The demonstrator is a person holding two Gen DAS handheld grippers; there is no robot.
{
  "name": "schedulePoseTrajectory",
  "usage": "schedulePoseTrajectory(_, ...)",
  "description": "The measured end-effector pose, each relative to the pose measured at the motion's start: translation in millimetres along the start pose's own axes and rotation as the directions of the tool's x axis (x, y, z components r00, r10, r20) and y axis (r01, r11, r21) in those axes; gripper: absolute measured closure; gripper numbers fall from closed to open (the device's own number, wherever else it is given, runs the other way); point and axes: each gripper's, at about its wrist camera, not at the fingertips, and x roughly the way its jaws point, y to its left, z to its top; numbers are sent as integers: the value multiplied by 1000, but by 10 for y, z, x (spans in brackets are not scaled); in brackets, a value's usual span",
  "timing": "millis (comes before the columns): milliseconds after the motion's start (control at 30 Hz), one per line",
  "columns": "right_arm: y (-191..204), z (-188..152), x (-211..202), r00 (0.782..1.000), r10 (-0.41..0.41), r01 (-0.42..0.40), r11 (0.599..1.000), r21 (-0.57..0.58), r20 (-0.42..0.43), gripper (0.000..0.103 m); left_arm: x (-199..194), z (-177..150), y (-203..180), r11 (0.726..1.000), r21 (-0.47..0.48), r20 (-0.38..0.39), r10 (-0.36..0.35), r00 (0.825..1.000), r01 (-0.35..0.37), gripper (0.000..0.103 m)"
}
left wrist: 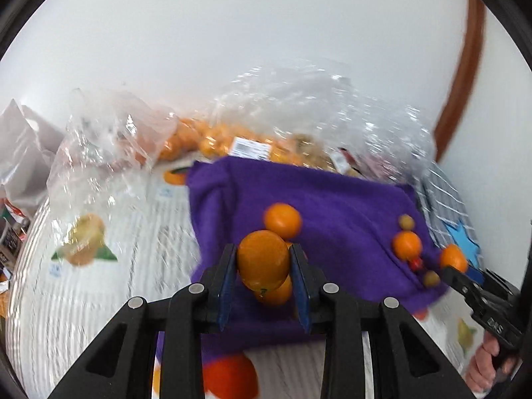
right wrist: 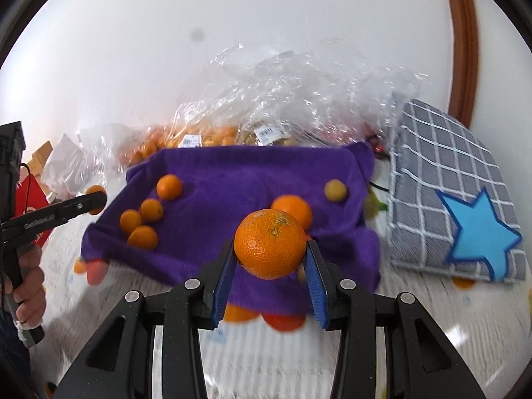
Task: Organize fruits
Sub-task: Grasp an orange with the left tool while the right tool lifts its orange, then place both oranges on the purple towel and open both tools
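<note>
My left gripper (left wrist: 264, 259) is shut on a small orange mandarin (left wrist: 262, 257) above the near edge of a purple towel (left wrist: 332, 206). My right gripper (right wrist: 270, 249) is shut on a larger orange (right wrist: 270, 242) above the same towel (right wrist: 239, 179). Several small mandarins (right wrist: 143, 219) lie on the towel's left part, one more orange (right wrist: 294, 209) and a yellow-green fruit (right wrist: 335, 191) on its right. In the left wrist view the right gripper (left wrist: 449, 271) holds its orange (left wrist: 454, 257) at the right edge.
Clear plastic bags (right wrist: 299, 99) of fruit lie behind the towel by the white wall. A grey checked cloth with a blue star (right wrist: 465, 199) lies to the right. The table cover (left wrist: 99, 282) is white with fruit prints. Orange and red fruit (right wrist: 282, 321) lie under the towel's near edge.
</note>
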Motion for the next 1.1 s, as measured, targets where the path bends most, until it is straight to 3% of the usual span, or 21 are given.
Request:
schedulePoseTrajectory(367, 95, 9, 504, 996, -4, 0, 999, -47, -85, 62, 546, -15, -73, 999, -31, -54, 35, 998, -37, 73)
schedulePoseTrajectory(800, 95, -27, 624, 993, 28, -31, 999, -26, -113, 62, 558, -27, -29, 998, -49, -43, 40, 998, -42, 73)
schedulePoseTrajectory(1100, 92, -41, 556, 995, 18, -20, 1000, -14, -93, 61, 415, -44, -126, 997, 1, -30, 79, 996, -79, 62)
